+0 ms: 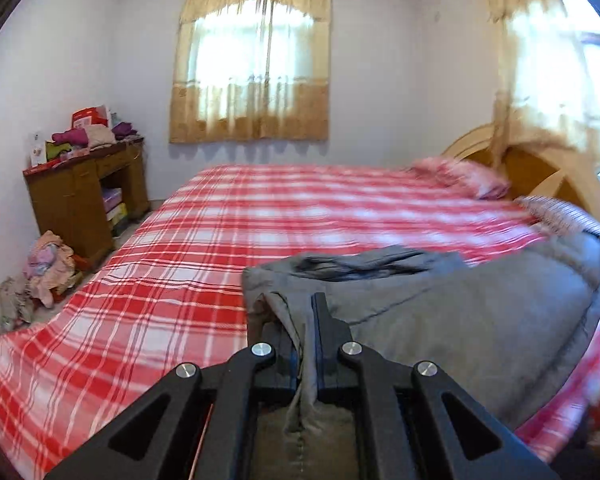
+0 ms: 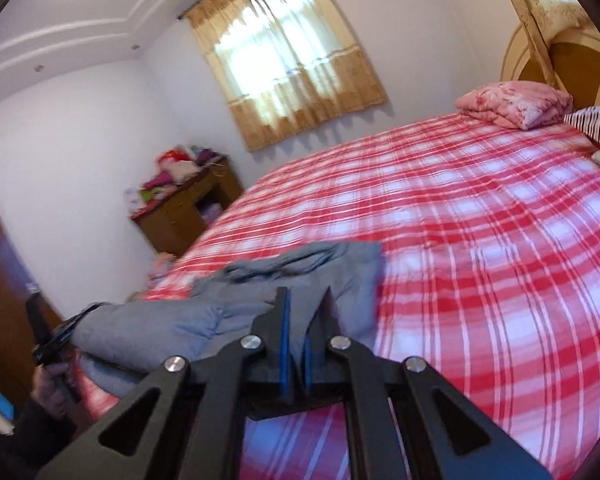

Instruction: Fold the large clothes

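Note:
A large grey garment lies bunched on the near side of a bed with a red and white plaid sheet. My left gripper is shut on a fold of the grey garment at its left end. In the right wrist view my right gripper is shut on the right end of the same grey garment. The left gripper and the hand holding it show at the far left of that view. The cloth sags between the two grippers, resting partly on the bed.
A folded pink blanket and a striped pillow lie by the wooden headboard. A wooden cabinet with piled clothes stands by the far wall, with a clothes heap on the floor. The plaid sheet stretches right.

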Demonstrator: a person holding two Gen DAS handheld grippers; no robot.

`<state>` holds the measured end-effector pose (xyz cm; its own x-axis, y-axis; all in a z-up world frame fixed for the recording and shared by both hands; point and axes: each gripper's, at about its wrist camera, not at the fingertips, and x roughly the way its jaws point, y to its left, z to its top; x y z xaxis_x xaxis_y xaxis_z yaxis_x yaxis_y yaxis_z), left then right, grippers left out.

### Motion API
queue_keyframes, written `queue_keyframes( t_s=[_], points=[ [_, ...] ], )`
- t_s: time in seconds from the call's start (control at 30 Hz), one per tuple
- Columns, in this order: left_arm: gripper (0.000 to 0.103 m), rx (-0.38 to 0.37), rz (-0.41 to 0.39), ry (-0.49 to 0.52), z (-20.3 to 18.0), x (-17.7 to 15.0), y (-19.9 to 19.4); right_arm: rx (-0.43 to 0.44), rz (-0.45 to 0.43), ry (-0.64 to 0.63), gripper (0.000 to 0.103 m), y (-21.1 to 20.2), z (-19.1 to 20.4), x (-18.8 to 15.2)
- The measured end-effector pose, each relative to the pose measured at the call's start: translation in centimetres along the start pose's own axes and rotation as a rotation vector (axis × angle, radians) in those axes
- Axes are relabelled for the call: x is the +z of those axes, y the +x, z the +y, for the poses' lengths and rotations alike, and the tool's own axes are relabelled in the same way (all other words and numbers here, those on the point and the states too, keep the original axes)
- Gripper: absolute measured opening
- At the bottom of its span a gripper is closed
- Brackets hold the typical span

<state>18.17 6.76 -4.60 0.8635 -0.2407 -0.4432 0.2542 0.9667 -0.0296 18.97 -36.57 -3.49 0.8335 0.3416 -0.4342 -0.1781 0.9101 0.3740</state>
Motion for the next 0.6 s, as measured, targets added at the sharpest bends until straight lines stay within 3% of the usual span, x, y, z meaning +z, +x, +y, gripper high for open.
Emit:
queue_keyframes(
  t_s=[0.13, 0.23, 0.3, 0.33, 0.37, 0.43, 0.47, 0.53, 0.57, 0.6],
  points=[
    [0.010, 0.060, 0.050, -0.019, 1.4, 0.1, 7.6, -0.061, 0.022, 0.046, 0.007, 8.4, -2.0, 2.3],
    [0.023, 0.098, 0.086, -0.062, 2.1, 0.4, 10.9, -0.092, 0.037, 0.072, 0.007, 12.9, -3.3, 3.4],
    [0.046, 0.131, 0.073, -0.094, 2.7, 0.6, 11.3, -0.106, 0.035, 0.085, 0.008, 14.6, -4.1, 3.4],
    [0.080, 0.177, 0.055, -0.105, 3.1, 0.9, 11.5, -0.117, 0.047, 0.098, 0.008, 15.9, -4.8, 3.6],
    [0.099, 0.246, 0.018, -0.120, 3.6, 1.4, 11.5, -0.133, 0.051, 0.098, 0.008, 16.6, -5.1, 3.6],
    [0.099, 0.317, -0.074, -0.175, 4.8, 2.2, 10.6, -0.161, 0.050, 0.099, 0.010, 17.9, -5.4, 3.7],
    [0.099, 0.317, -0.078, -0.193, 5.1, 2.6, 10.7, -0.177, 0.048, 0.085, 0.012, 18.5, -5.4, 3.8],
    [0.099, 0.285, -0.048, -0.214, 5.4, 2.9, 11.4, -0.239, 0.035, 0.081, 0.051, 19.3, -5.4, 4.2],
    [0.099, 0.285, -0.030, -0.206, 5.1, 2.9, 11.8, -0.238, 0.020, 0.104, 0.089, 19.3, -5.6, 4.3],
    [0.099, 0.295, -0.011, -0.185, 4.5, 2.8, 12.3, -0.218, -0.008, 0.140, 0.093, 19.0, -5.8, 4.4]
  ],
)
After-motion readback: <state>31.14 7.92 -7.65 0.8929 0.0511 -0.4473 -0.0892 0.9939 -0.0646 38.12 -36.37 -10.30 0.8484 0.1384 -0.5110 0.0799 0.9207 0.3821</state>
